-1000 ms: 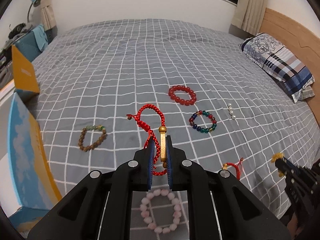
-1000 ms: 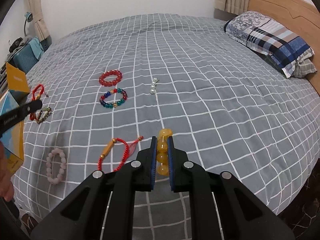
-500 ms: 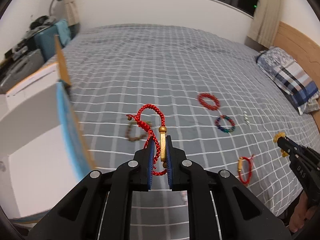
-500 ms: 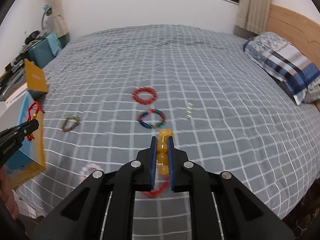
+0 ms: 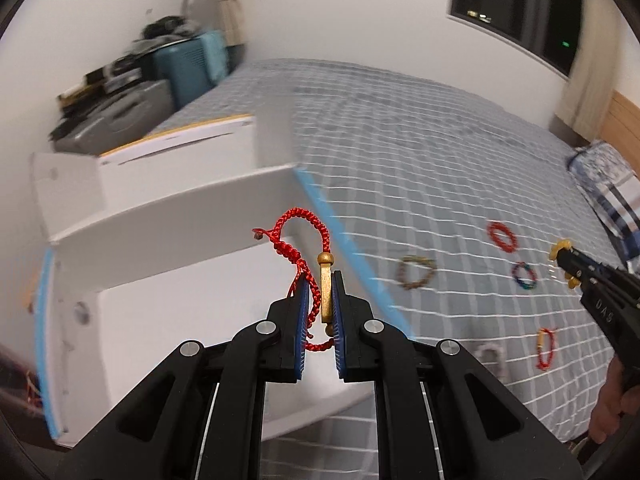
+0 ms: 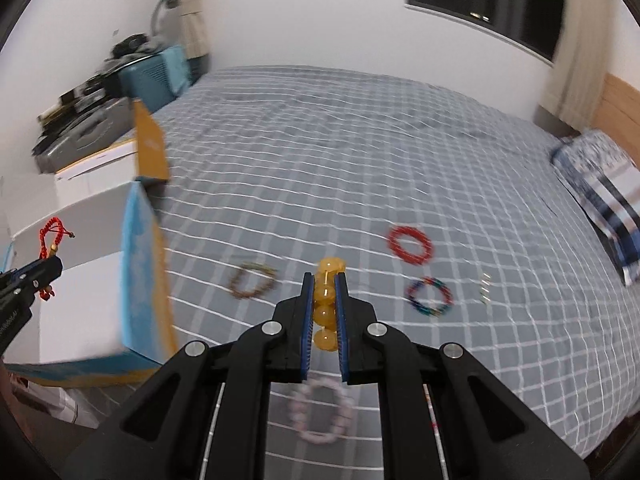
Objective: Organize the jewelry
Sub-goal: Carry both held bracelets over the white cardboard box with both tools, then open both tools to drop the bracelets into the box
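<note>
Red braided cord bracelet (image 5: 303,256) I pinch in left gripper (image 5: 320,292); right gripper (image 6: 325,296) pinches yellow amber bead bracelet (image 6: 326,300), over white open box (image 5: 172,300).

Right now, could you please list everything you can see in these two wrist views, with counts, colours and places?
Red cord bracelet: 1, red with gold tube, in left gripper over the box.
Amber bead bracelet: 1, yellow, in right gripper.
Red bead bracelet: 1, red, on bed.
Multicolour bead bracelet: 1, mixed, nearer than the red one.
Brown bead bracelet: 1, brown, on bed near box.
Pink bead bracelet: 1, pale pink, near edge.
Second red cord bracelet: 1, red, on bed.
Pearl piece: 1, whitish, blurred.
Box: 1, white inside, blue outside, open.
Bed: 1, grey checked.
Pillow: 1, blue plaid.
Left gripper: shut.
Right gripper: shut.
</note>
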`<state>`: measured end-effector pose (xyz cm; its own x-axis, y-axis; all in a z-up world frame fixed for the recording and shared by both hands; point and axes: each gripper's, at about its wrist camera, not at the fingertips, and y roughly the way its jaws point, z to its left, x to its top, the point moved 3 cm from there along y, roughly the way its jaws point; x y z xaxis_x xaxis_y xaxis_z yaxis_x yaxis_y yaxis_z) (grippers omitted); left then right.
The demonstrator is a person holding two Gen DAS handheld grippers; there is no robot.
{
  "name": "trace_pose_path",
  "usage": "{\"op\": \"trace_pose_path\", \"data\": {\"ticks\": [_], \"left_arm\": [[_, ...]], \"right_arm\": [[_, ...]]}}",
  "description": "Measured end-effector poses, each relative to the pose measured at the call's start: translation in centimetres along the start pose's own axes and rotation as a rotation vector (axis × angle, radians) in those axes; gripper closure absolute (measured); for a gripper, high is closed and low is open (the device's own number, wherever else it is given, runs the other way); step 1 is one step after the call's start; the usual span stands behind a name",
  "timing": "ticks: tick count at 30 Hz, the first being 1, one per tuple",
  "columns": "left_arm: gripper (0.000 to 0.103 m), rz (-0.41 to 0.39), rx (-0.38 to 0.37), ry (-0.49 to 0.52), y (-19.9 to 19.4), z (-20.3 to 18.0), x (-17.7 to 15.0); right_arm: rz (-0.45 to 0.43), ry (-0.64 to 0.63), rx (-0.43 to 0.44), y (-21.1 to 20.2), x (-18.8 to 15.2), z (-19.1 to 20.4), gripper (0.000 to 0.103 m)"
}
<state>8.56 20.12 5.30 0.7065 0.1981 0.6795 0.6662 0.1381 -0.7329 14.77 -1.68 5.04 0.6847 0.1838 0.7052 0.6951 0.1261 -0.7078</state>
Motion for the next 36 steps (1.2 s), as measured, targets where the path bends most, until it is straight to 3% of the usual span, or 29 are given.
{"op": "trace_pose_path", "data": {"ticks": [8,17,25,36], "left_arm": [[0.092,0.049,0.076,-0.089,-0.4,8.6,-1.0],[0.092,0.142,0.105,-0.185,1.5,14.9,-2.9],[0.092,0.264,0.136,-0.224,4.7,17.4,-5.3],[0.092,0.381,0.092,-0.286,6.4,19.2,-6.2]], "right_arm": [[-0.007,-0.124,0.096,0.2,1.0,10.5,0.094],[0.041,-0.219,0.159,2.1,0.7,18.8,0.094],[0.138,-0.308,0.168,5.5,-0.8,23.2,0.094],[0.281,-0.297,0.181,9.0,-2.1,24.9,0.094]]}}
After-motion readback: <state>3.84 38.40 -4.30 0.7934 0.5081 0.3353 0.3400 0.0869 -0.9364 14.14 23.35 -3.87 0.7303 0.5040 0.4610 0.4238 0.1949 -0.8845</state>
